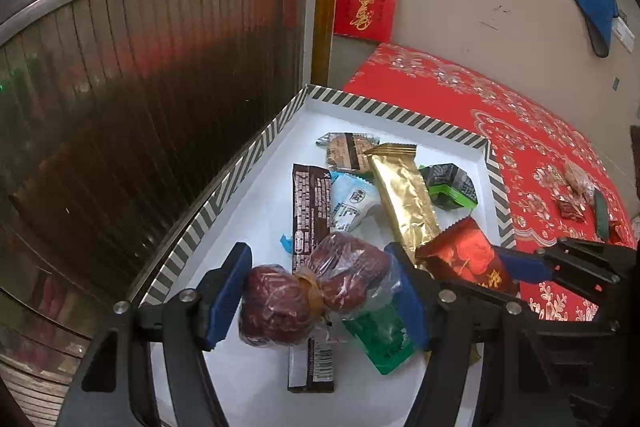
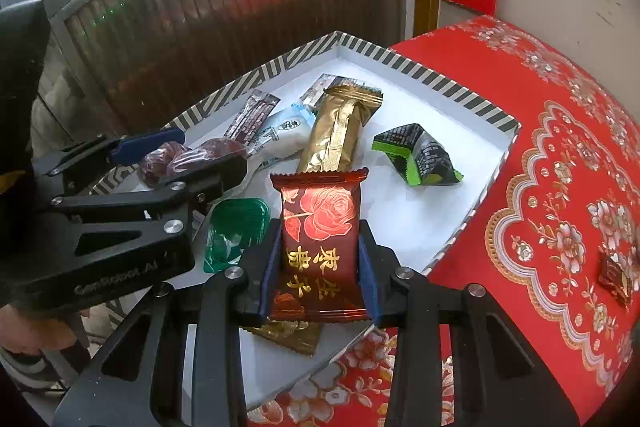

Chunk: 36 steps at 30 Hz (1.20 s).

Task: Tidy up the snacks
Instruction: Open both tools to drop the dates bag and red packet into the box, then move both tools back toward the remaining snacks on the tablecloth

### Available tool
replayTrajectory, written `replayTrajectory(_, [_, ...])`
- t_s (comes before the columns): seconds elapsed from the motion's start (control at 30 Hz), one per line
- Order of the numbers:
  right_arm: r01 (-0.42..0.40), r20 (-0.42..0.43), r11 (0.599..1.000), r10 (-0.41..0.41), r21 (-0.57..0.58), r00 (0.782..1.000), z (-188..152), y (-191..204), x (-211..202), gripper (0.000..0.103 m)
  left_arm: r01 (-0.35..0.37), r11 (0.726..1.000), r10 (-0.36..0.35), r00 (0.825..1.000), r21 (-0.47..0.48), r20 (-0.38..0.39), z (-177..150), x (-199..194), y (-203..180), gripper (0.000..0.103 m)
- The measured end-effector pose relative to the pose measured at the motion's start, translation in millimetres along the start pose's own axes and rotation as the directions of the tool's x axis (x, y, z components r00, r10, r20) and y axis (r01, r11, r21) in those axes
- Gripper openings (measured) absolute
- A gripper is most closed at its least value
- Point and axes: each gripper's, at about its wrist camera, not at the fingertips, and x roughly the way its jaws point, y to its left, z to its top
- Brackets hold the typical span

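Note:
A white tray (image 1: 256, 227) with a striped rim holds several snacks. My left gripper (image 1: 320, 291) is shut on a clear pack of red dates (image 1: 308, 291), held just above the tray floor; it also shows in the right wrist view (image 2: 188, 155). My right gripper (image 2: 320, 267) is shut on a red rose-print packet (image 2: 320, 243) above the tray's near edge; the packet also shows in the left wrist view (image 1: 464, 251). In the tray lie a gold bar (image 2: 340, 131), a brown bar (image 1: 310, 211), a white pouch (image 1: 352, 203), a black-green packet (image 2: 420, 155) and a green cup (image 2: 232, 231).
The tray (image 2: 400, 223) rests on a red flowered tablecloth (image 2: 540, 167). Loose snacks lie on the cloth at right (image 1: 576, 191), and a dark red one (image 2: 616, 275). A ribbed metal door (image 1: 140, 87) stands left of the tray.

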Motion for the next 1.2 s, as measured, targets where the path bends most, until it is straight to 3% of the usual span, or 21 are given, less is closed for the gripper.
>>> replayTrajectory(0.17, [-0.003, 0.029, 1.0, 0.003, -0.003, 1.0, -1, -2, -8, 0.058, -0.007, 1.0, 0.007, 1.0, -0.024, -0.004, 0, 0, 5, 0.078])
replayTrajectory(0.37, [0.0, 0.06, 1.0, 0.0, 0.004, 0.998, -6, -5, -22, 0.058, -0.042, 0.999, 0.042, 0.998, -0.002, 0.036, -1, -9, -2, 0.087])
replayTrajectory(0.57, [0.003, 0.089, 0.999, -0.007, 0.036, 0.996, -15, -17, -39, 0.058, -0.022, 1.0, 0.021, 0.997, 0.013, 0.07, 1, -20, -13, 0.092])
replayTrajectory(1.2, [0.113, 0.109, 0.963, -0.143, 0.246, 0.984, -84, -111, -97, 0.059, 0.076, 0.992, -0.082, 0.995, 0.1, 0.065, 9, -31, -79, 0.092])
